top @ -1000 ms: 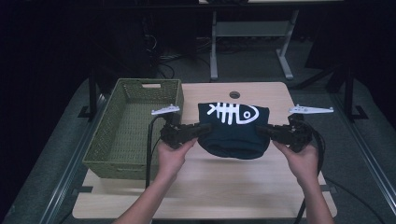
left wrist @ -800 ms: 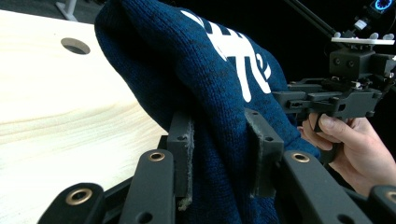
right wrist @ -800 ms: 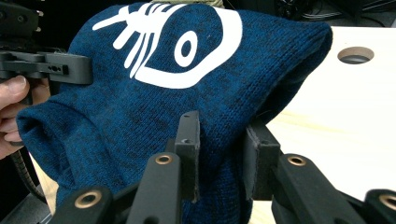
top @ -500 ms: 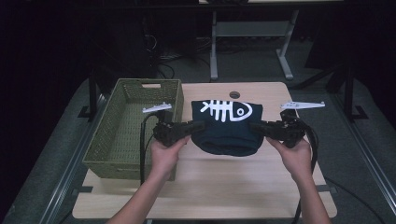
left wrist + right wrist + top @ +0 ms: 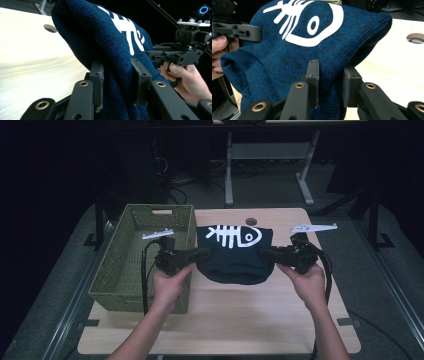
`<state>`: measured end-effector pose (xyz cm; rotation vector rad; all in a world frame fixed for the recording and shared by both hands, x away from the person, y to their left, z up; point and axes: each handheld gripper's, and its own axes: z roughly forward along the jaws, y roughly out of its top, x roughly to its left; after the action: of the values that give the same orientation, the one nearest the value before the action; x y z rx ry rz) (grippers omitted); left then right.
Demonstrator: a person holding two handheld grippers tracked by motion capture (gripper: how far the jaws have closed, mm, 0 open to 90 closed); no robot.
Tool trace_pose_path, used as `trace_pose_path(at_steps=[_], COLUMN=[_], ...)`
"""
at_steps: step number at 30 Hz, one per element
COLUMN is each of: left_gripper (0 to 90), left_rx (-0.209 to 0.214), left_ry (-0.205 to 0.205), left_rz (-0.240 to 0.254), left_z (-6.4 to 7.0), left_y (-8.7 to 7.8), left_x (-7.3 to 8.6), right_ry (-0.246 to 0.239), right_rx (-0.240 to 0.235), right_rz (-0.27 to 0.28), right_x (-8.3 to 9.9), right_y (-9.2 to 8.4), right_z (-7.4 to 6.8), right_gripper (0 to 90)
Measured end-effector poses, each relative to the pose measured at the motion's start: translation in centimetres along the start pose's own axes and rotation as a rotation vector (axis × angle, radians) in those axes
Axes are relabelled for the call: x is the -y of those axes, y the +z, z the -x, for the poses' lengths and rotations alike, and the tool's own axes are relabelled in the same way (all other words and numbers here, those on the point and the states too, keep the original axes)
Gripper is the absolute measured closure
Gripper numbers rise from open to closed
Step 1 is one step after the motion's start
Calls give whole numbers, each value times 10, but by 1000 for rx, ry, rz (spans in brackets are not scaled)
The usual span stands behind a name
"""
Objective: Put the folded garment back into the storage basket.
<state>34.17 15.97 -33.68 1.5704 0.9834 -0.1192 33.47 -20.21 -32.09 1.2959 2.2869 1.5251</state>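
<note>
A folded dark blue knit garment with a white fish-skeleton print hangs above the wooden table, held from both sides. My left gripper is shut on its left edge, beside the basket. On the garment's right edge my right gripper is shut. In the left gripper view the blue garment bunches between the pads of my left gripper, and the other gripper shows farther off. In the right gripper view the fabric is pinched by my right gripper.
An olive woven basket stands at the table's left, directly under my left hand. A round hole sits in the table top behind the garment. Dark floor and a desk frame lie beyond the table.
Both grippers have carried the garment leftward toward the basket and slightly up. The grips have not changed.
</note>
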Motion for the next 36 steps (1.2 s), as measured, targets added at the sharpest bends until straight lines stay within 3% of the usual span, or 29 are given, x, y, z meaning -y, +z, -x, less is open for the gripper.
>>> trace_pose_path(at_steps=[15, 36], left_gripper=[673, 673], left_rx=[2, -15], left_ry=[-39, -62], left_rz=[15, 22], left_z=[-11, -27], left_y=[-17, -42], left_x=[-5, -12], right_ry=[-27, -57], right_rx=[-19, -52], right_rz=[-10, -19], right_x=[-12, -25], right_y=[17, 41], right_z=[-11, -25], right_gripper=[707, 707])
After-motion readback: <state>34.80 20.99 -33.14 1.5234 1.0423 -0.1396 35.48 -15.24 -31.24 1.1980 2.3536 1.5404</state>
